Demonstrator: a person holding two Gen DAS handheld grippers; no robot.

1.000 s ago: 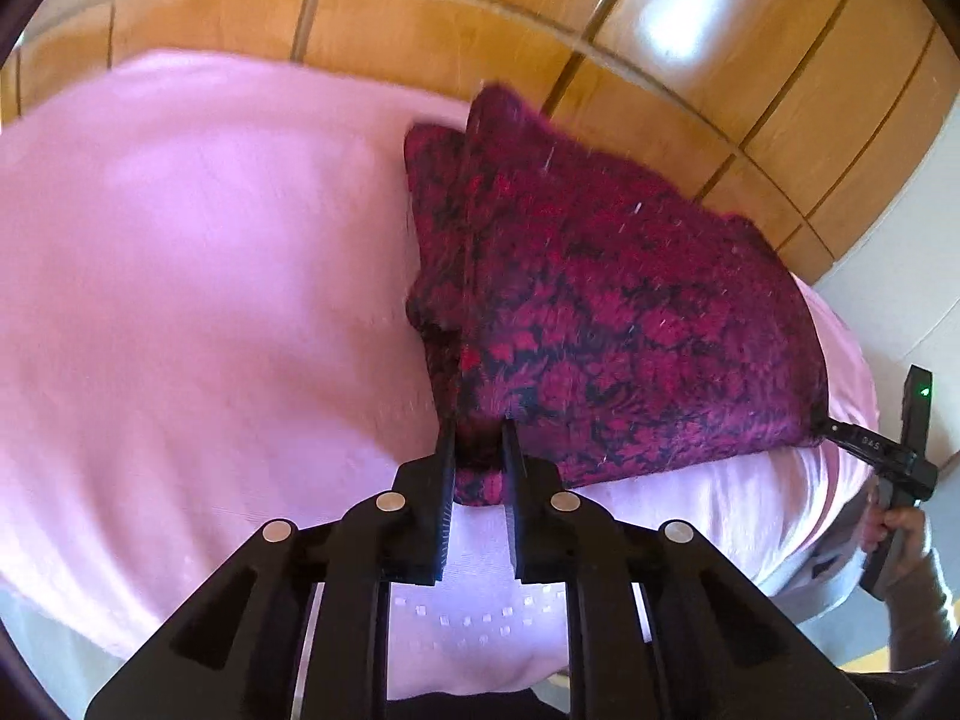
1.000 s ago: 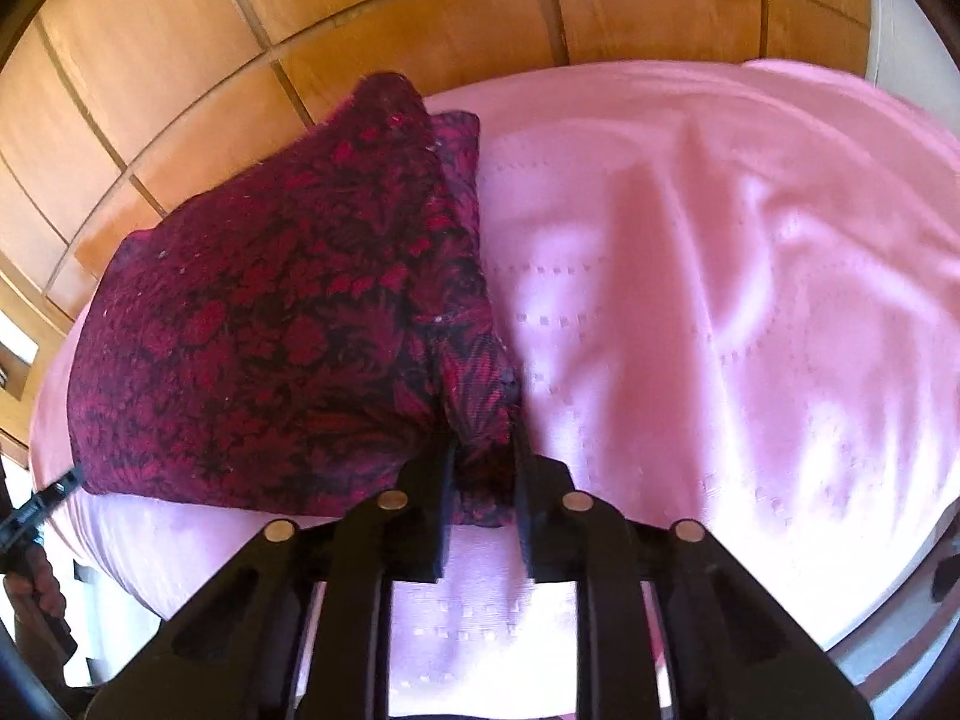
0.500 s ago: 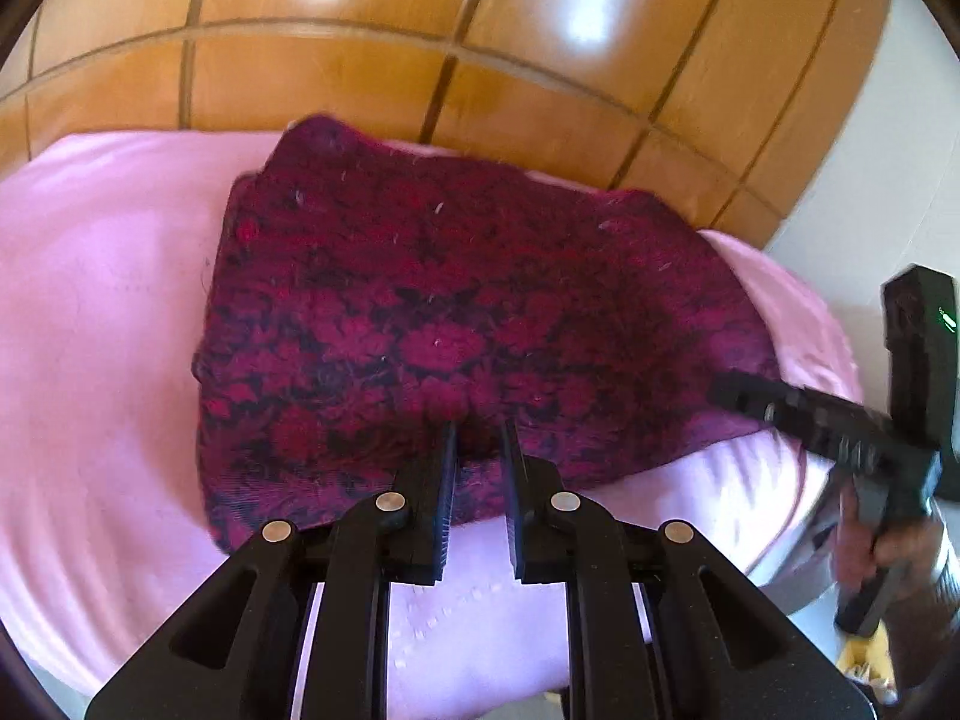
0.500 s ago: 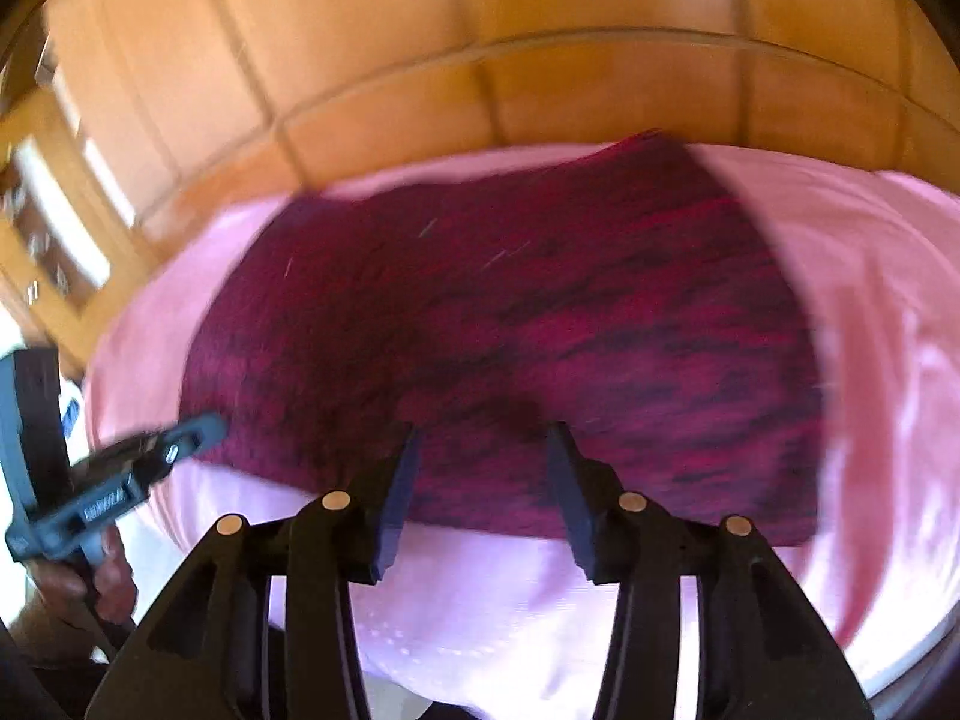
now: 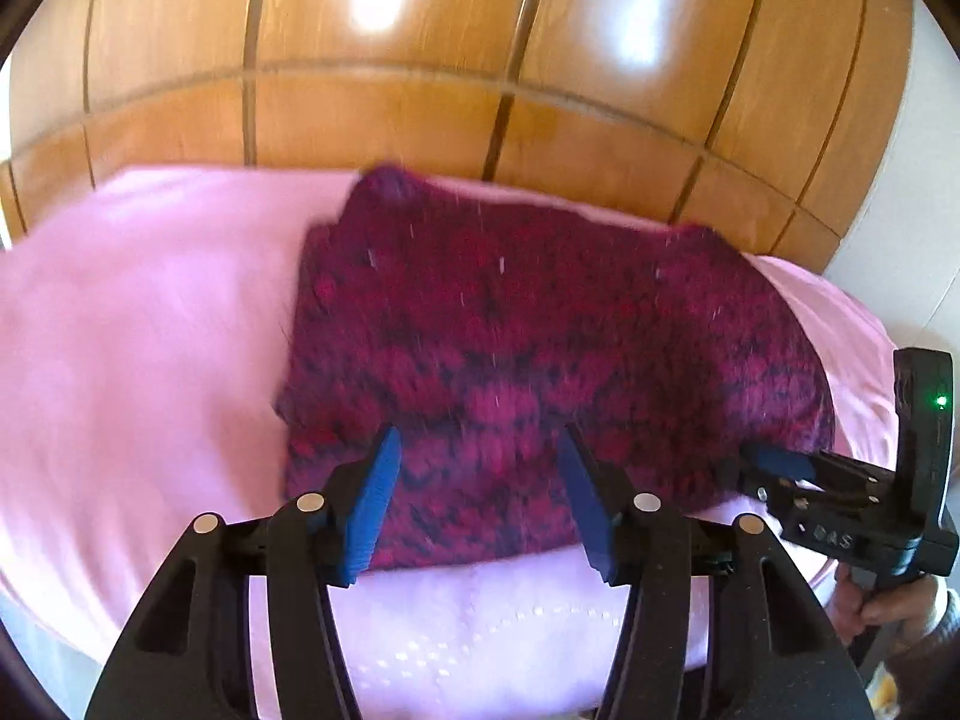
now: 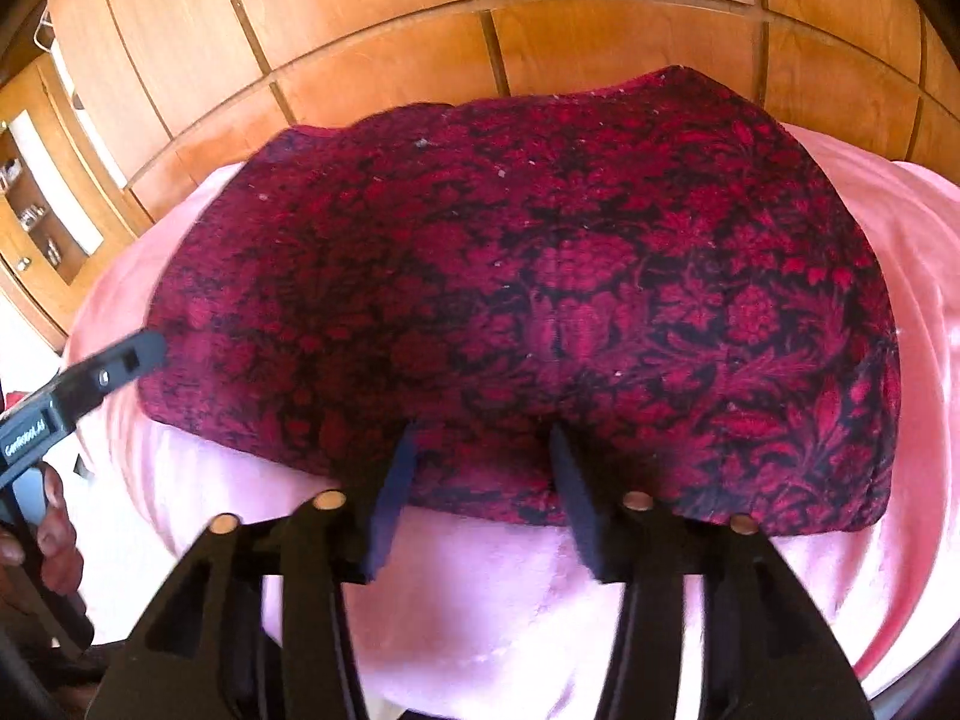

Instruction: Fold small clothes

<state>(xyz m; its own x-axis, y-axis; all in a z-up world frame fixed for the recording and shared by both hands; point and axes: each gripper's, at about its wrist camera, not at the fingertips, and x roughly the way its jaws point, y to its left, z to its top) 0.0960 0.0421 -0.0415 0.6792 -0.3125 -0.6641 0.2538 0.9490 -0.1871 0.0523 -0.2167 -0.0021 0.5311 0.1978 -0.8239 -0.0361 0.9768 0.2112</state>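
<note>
A dark red garment with a black floral pattern (image 5: 540, 348) lies folded flat on a pink cloth (image 5: 150, 324). My left gripper (image 5: 480, 450) is open, its blue pads either side of the garment's near edge. My right gripper (image 6: 483, 438) is also open, just above the near edge of the garment (image 6: 540, 276). Neither holds anything. The right gripper also shows at the right of the left wrist view (image 5: 774, 468), and one finger of the left gripper at the left of the right wrist view (image 6: 120, 360).
The pink cloth (image 6: 492, 600) covers a rounded surface that drops off at the near edge. Wooden panelling (image 5: 420, 60) stands right behind it. A shelf unit (image 6: 36, 198) is at the far left.
Both grippers let go of the garment and opened. The garment, held up by a bunched edge a second ago, now lies folded flat on the pink cloth.
</note>
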